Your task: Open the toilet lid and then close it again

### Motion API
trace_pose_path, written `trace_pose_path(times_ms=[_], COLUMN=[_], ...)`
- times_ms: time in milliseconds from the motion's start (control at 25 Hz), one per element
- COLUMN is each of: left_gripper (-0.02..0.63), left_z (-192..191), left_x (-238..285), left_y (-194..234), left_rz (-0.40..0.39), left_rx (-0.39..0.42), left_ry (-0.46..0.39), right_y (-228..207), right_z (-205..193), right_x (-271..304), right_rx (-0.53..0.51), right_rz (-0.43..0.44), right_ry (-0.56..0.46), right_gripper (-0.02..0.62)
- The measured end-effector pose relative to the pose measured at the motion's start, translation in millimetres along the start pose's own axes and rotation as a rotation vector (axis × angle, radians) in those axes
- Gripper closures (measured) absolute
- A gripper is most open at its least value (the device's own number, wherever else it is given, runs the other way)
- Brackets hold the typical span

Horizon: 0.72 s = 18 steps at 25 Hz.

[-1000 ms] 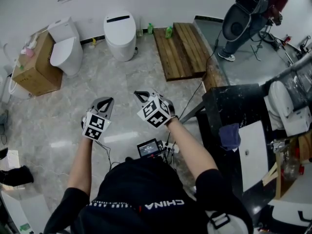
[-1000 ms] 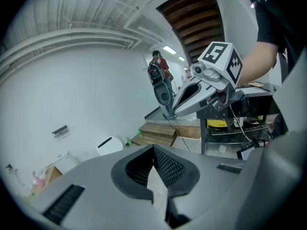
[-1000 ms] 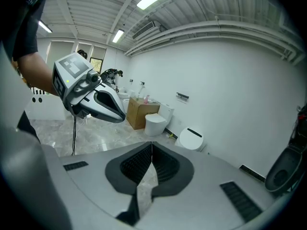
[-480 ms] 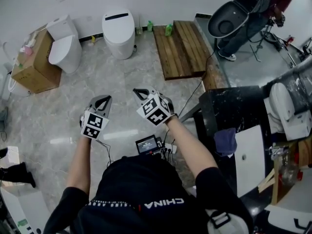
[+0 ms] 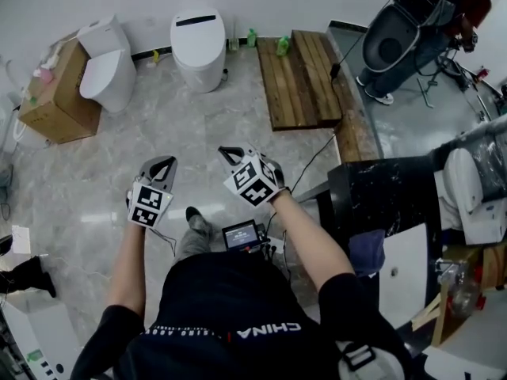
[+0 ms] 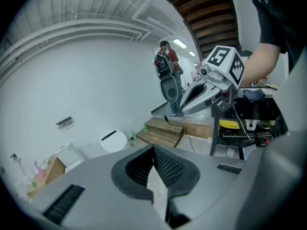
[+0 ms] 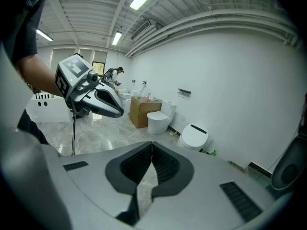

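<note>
The white toilet [image 5: 198, 44] stands by the far wall with its lid down; it also shows small in the left gripper view [image 6: 113, 141] and the right gripper view [image 7: 194, 136]. My left gripper [image 5: 162, 165] and right gripper [image 5: 229, 155] hang side by side over the marble floor, well short of the toilet and pointing toward it. Both are shut with nothing between the pads, as the left gripper [image 6: 153, 148] and the right gripper [image 7: 152, 144] show in their own views.
A second white toilet [image 5: 107, 68] and a cardboard box [image 5: 49, 97] stand at the far left. A wooden platform [image 5: 305, 76] lies right of the toilet. A black table [image 5: 372, 187] is at the right. A person [image 5: 404, 34] stands at the back right.
The toilets and floor have slid a little down the picture, nearer to me. A foot now shows on the floor below the grippers. Both grippers stay shut and empty.
</note>
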<state>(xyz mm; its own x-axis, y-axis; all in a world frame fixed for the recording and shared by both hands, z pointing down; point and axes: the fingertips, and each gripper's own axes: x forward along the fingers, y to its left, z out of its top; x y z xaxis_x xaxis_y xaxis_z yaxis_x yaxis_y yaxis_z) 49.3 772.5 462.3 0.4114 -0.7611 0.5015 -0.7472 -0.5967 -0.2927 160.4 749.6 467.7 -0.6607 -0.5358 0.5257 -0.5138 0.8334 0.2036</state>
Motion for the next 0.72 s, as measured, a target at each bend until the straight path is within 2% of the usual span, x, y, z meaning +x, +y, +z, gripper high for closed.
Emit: trace_pose_path(times_ms=[200, 360, 560, 720], left_gripper=[0.597, 0.597, 0.597, 0.597], left_z=[-5.7, -12.4, -12.7, -11.9], left_x=[46.1, 89.9, 138.2, 166.6], left_y=[44.5, 96.6, 169.7, 239.3], left_rz=[-0.024, -0.064, -0.144, -0.164], left_rx=[-0.006, -0.012, 0.008, 0.015], left_ry=[-0.009, -0.013, -0.014, -0.034], right_y=[-37.8, -73.1, -124.1, -153.1], right_z=[1.8, 12.3, 49.6, 81.0], right_x=[44.8, 94.8, 160.4, 213.3], right_rx=[0.026, 0.048, 0.074, 0.108], right_rz=[-0.021, -0.047, -0.081, -0.117], right_ry=[0.021, 0.06, 0.086, 0.088], right_gripper=[0.58, 0.58, 0.58, 0.58])
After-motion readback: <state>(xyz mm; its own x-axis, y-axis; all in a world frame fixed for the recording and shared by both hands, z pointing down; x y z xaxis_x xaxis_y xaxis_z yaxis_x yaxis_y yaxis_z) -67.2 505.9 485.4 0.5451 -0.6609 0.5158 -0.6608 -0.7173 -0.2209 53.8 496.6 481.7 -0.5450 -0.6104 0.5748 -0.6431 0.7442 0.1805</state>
